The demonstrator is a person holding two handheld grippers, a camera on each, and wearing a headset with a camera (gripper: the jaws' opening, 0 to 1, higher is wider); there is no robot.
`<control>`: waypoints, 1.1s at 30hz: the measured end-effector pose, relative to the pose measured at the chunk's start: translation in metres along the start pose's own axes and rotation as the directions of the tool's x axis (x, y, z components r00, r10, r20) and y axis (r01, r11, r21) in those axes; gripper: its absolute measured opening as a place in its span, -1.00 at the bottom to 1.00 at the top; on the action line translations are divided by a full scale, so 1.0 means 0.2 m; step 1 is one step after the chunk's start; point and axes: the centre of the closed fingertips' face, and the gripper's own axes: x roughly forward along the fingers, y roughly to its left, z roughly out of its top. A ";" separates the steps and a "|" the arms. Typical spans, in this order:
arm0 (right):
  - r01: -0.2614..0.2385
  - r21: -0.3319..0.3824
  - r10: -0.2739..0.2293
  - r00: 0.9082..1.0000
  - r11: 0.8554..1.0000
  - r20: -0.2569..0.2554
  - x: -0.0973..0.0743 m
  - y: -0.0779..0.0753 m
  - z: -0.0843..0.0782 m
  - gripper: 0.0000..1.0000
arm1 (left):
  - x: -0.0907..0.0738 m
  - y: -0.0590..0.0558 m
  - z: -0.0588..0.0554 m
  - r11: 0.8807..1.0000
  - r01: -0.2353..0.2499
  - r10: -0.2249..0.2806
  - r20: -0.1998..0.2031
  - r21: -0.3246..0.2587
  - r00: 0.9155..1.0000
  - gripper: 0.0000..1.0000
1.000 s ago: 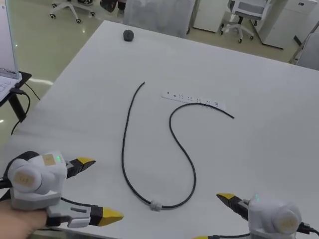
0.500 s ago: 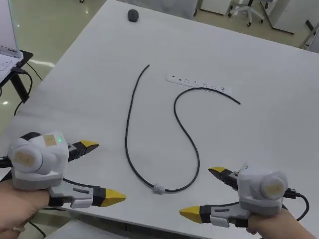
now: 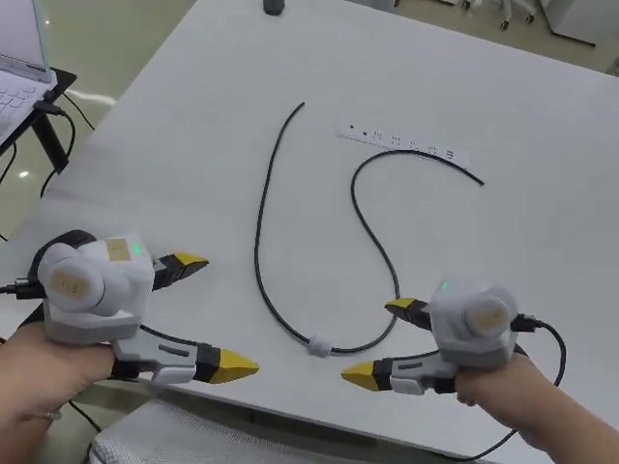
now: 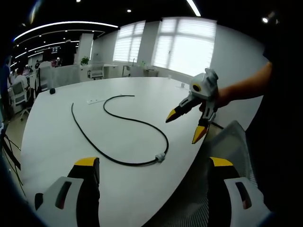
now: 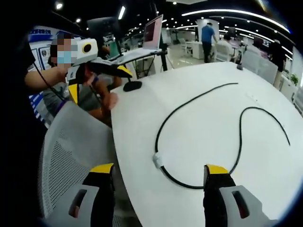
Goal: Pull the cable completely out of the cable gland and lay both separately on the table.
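Observation:
A long black cable (image 3: 263, 208) lies in an S shape on the white table (image 3: 542, 251). A small white cable gland (image 3: 319, 345) sits on its near loop, close to the table's front edge. My left gripper (image 3: 215, 312) is open to the left of the gland, about a hand's width away. On the other side, just beside the gland, my right gripper (image 3: 378, 340) is open. Neither touches the cable. In the left gripper view the gland (image 4: 161, 156) lies ahead of the open left gripper (image 4: 154, 164). The right gripper view has the gland (image 5: 157, 161) ahead of the open right gripper (image 5: 158, 169).
A white power strip (image 3: 401, 147) lies beyond the cable's far end. A small dark round object (image 3: 274, 7) sits at the far table edge. A laptop (image 3: 17, 58) stands on a stand to the left. A mesh chair back (image 5: 71, 156) is below the table's front edge.
Both grippers have moved inward toward the gland, the right one coming up from the frame's bottom edge. The cable and gland lie as before; the camera has tilted down.

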 end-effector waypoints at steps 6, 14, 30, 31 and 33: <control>-0.021 -0.003 0.021 1.000 1.000 -0.016 0.08 -0.03 -0.02 0.25 | 0.01 0.00 -0.01 1.000 -0.004 0.004 0.005 -0.008 1.000 0.91; -0.059 -0.034 0.056 0.995 0.998 -0.080 0.17 -0.04 -0.05 0.06 | 0.02 0.03 -0.05 1.000 -0.013 0.013 -0.013 -0.002 1.000 0.97; -0.148 -0.110 0.123 0.970 0.983 -0.208 0.35 -0.01 -0.16 -0.48 | 0.08 0.01 -0.08 0.999 0.024 -0.021 -0.072 0.045 0.997 0.92; -0.152 -0.111 0.127 0.970 0.982 -0.207 0.35 0.00 -0.16 -0.50 | 0.08 0.01 -0.08 0.998 0.027 -0.023 -0.074 0.049 0.997 0.92; -0.160 -0.112 0.134 0.969 0.981 -0.209 0.36 0.00 -0.16 -0.57 | 0.08 0.01 -0.08 0.998 0.032 -0.028 -0.079 0.050 0.997 0.91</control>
